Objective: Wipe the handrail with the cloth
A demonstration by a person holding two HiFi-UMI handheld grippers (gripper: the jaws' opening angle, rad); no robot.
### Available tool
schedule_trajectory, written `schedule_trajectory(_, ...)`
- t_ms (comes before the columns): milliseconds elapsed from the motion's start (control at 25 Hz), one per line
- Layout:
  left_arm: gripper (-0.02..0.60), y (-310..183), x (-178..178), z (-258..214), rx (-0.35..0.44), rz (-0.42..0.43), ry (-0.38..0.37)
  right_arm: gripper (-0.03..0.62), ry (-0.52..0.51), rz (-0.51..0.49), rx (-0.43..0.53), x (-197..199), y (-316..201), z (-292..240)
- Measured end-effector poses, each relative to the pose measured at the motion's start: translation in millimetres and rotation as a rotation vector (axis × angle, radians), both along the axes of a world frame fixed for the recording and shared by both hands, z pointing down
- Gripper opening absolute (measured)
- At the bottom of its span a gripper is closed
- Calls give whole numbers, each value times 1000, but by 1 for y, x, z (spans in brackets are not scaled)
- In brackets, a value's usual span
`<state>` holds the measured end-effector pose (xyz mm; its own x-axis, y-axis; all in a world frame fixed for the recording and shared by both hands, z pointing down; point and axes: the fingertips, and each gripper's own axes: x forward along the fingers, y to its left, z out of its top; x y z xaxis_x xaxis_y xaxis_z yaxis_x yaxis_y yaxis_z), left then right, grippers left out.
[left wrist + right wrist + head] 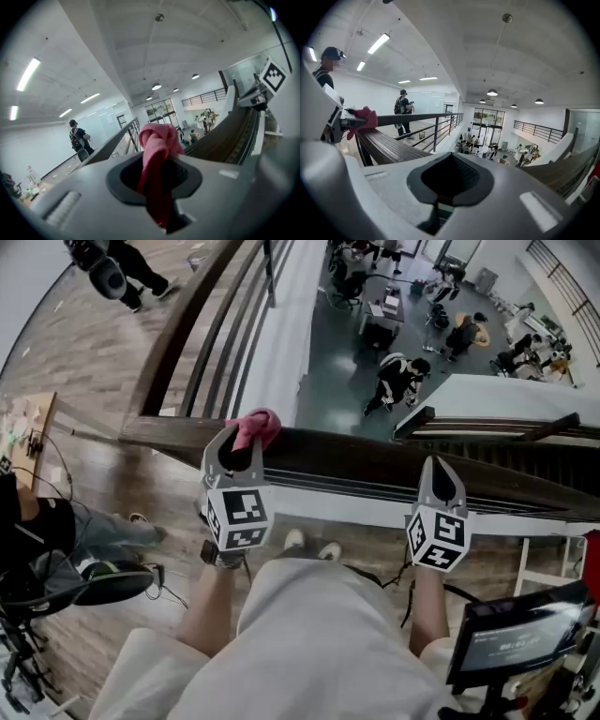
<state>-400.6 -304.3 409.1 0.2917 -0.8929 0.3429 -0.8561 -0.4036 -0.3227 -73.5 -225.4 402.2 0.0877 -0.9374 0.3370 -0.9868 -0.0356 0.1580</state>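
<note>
Cloth (255, 428) — pink and bunched — is pinched between the jaws of the left claw (236, 439). A knot of it is pushed out past the tips and a tail is drawn back between the pads. It seems to be held this way so that the soft bunch, not the plastic, meets the handrail (356, 460). The bunch appears to rest on the rail's top face just ahead of the tips.

The dark wooden rail runs crosswise under both claws and stretches far to the right of the left claw. The right claw (438, 465) is pressed together with nothing between its jaws. It is held over the rail further along, apparently idle; contact cannot be told.

Most of the rail lies to the right of the cloth, so a slide that way is judged to be called for — with downward pressure, lest the cloth be dragged from the pinch.
</note>
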Motion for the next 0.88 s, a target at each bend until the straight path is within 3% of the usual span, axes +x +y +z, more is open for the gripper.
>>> schedule_trajectory(320,84,12,16,-2,96,77,-53,2,120,41,104,-2,9,0)
schedule_trajectory(600,84,11,18,-1,93,83,-61,2,189,60,89,-3,8,-1)
schedule_trajectory(880,83,10,37,-4,129,91,-107,2,197,-39,36,-14,-1,-2)
